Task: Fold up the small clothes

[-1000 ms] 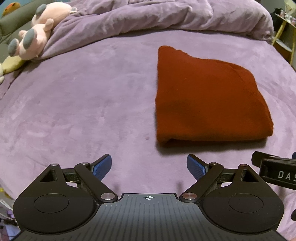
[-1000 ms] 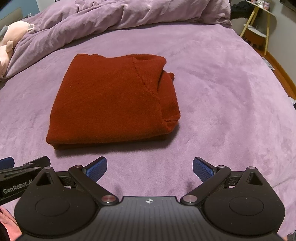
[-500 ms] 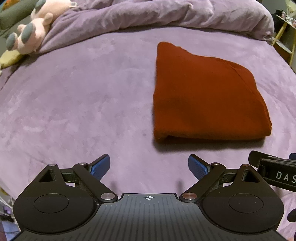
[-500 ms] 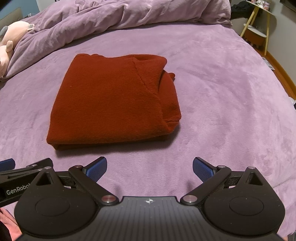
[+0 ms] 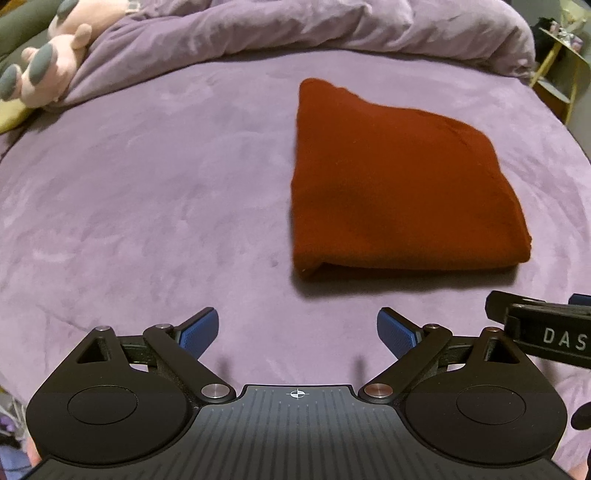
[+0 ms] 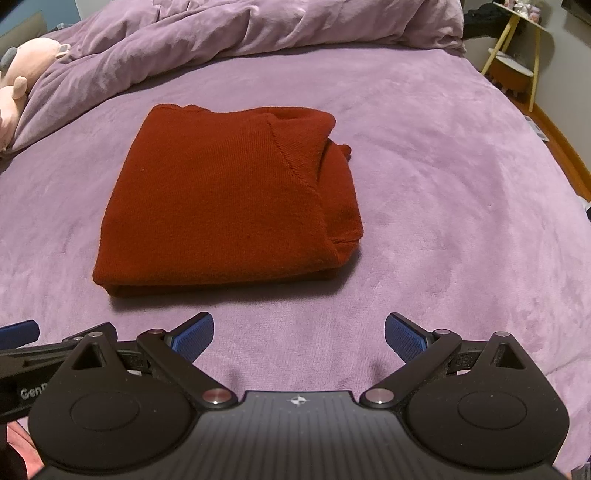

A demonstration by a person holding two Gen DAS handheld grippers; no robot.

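Purple bed [image 6: 424,155]; yellow-legged side table [image 6: 517,55]

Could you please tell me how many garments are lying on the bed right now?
1: a folded red sweater on the purple bed, just ahead of both open tongs. More could be hidden under the bunched duvet.

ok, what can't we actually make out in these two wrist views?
- Red garment: type and layers inside hidden by its own folds, both views.
- Its right-side tuck: out of sight in left wrist view.
- Plush toy: cut off by the frame edge, both views.
- Side table items: too small.
- Hands holding the open left tongs and right tongs: hidden behind them.
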